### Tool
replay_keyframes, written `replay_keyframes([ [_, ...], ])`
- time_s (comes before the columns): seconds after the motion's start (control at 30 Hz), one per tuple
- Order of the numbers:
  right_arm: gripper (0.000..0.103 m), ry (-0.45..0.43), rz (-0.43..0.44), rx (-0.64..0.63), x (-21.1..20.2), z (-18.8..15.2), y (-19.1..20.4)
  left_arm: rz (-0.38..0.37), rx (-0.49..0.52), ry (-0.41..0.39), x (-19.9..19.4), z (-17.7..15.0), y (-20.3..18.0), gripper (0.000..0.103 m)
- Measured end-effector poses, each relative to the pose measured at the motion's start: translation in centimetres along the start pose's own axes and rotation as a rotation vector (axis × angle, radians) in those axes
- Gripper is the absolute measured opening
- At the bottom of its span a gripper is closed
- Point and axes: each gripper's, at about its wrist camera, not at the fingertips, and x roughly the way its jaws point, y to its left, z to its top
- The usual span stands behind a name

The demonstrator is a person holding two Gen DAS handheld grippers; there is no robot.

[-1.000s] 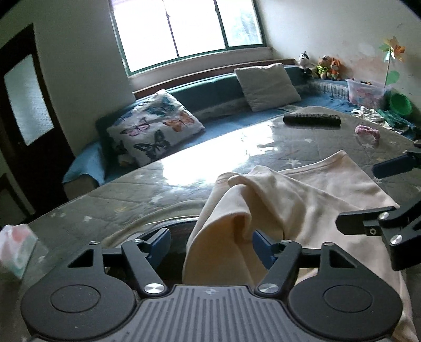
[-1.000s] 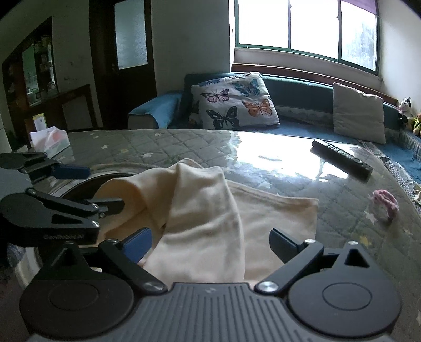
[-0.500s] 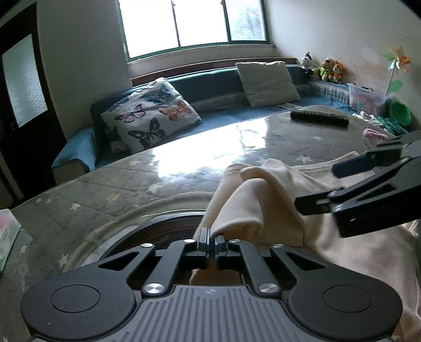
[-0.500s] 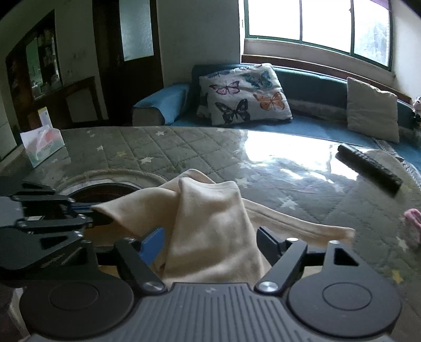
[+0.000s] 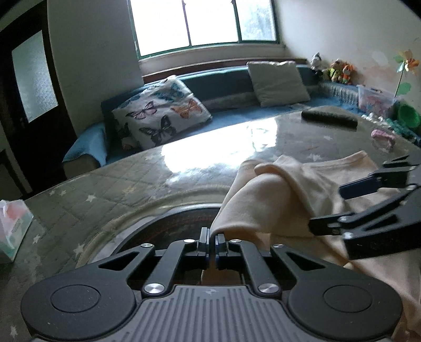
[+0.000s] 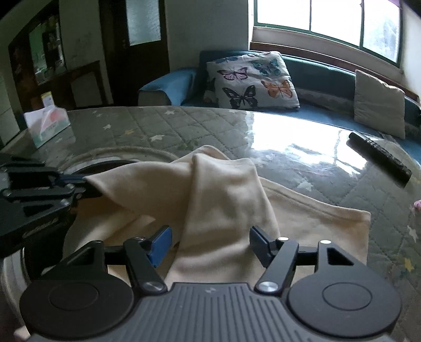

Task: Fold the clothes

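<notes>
My left gripper [image 5: 212,246] pinches the cream cloth's [image 6: 226,189] edge, probably a corner; right gripper [image 6: 210,243] jaws wide, straddling its raised fold.

1. We're in a home living room, daylight pouring through a green-framed window [image 5: 200,23].
2. A blue window-side sofa [image 6: 315,72] carries a butterfly cushion [image 6: 252,80].
3. Stuffed toys [image 5: 334,69] line the ledge; a remote [image 5: 329,119] and tissue box [image 6: 47,123] sit on the quilted table [image 6: 147,126].
</notes>
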Motion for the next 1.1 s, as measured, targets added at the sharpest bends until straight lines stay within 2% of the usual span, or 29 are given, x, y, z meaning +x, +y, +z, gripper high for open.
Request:
replay_keyframes([
  [0.17,0.067,0.003,0.032,-0.018,-1.9,-1.2,0.5,-0.002,-0.002,0.002,-1.5,-0.9,-0.6,0.011],
  [0.2,0.068,0.003,0.038,-0.025,-2.4,-1.5,0.6,0.001,-0.004,0.0,-1.9,-1.0,-0.7,0.021],
  [0.23,0.069,0.001,0.041,-0.028,-2.8,-1.8,0.7,0.002,-0.013,-0.007,-2.5,-1.2,-0.7,0.038],
  [0.3,0.074,-0.006,0.055,-0.039,-4.0,-2.5,1.2,0.001,-0.023,-0.021,-3.6,-1.5,-0.9,0.051],
  [0.37,0.077,-0.012,0.067,-0.049,-5.0,-3.2,1.6,-0.004,-0.029,-0.033,-4.7,-1.8,-1.2,0.053],
  [0.5,0.081,-0.026,0.067,-0.073,-6.5,-4.5,2.4,-0.03,-0.025,-0.057,-6.6,-2.5,-2.3,0.067],
  [0.57,0.082,-0.038,0.049,-0.093,-7.2,-5.2,2.8,-0.037,-0.008,-0.061,-7.2,-3.1,-2.9,0.069],
  [0.87,0.083,-0.014,0.113,-0.204,-8.6,-8.2,5.6,0.007,0.03,0.001,-6.9,-4.9,-3.5,0.073],
  [1.1,0.084,-0.055,0.109,-0.136,-11.0,-8.8,4.3,0.04,0.007,0.02,-7.9,-6.3,-3.2,0.083],
])
